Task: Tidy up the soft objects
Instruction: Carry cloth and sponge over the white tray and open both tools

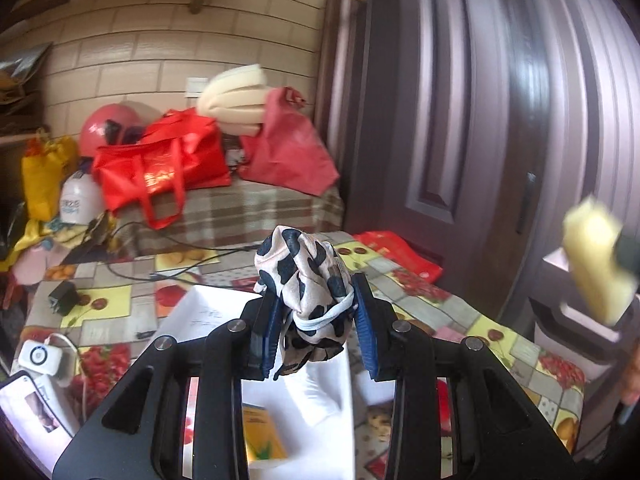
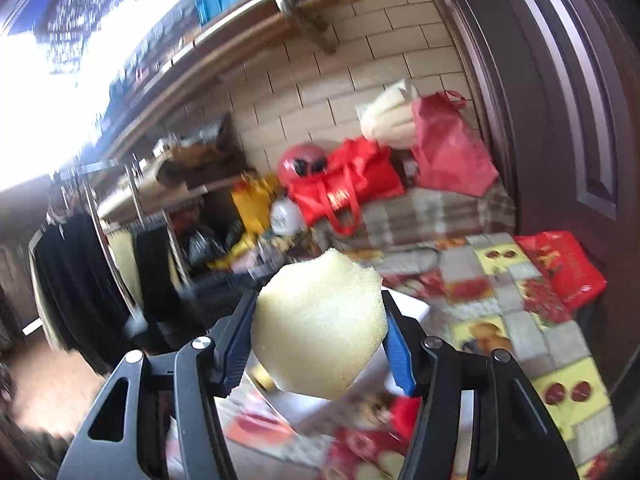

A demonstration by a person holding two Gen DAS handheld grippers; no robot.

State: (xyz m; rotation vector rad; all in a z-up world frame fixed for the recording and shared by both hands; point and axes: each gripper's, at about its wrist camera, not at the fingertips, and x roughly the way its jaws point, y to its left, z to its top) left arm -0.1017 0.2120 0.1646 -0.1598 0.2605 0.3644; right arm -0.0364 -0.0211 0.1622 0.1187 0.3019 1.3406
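Note:
My left gripper [image 1: 316, 312] is shut on a bundled cream cloth with black spots [image 1: 308, 280], tied with a pale elastic, held above a white box [image 1: 208, 312] on the table. My right gripper [image 2: 320, 328] is shut on a pale yellow sponge [image 2: 320, 324] and holds it up in the air. The same sponge shows blurred at the right edge of the left wrist view [image 1: 596, 264]. A yellow packet [image 1: 262, 436] lies inside the white box below the left gripper.
The table has a fruit-patterned cloth [image 1: 480, 320]. A charger and cables [image 1: 64, 296] lie at its left. Red bags [image 1: 160, 164] and foam sheets [image 1: 236, 100] pile on a plaid-covered surface behind. A dark door [image 1: 460, 120] stands at right. A red bag [image 2: 560, 264] lies at the table's far corner.

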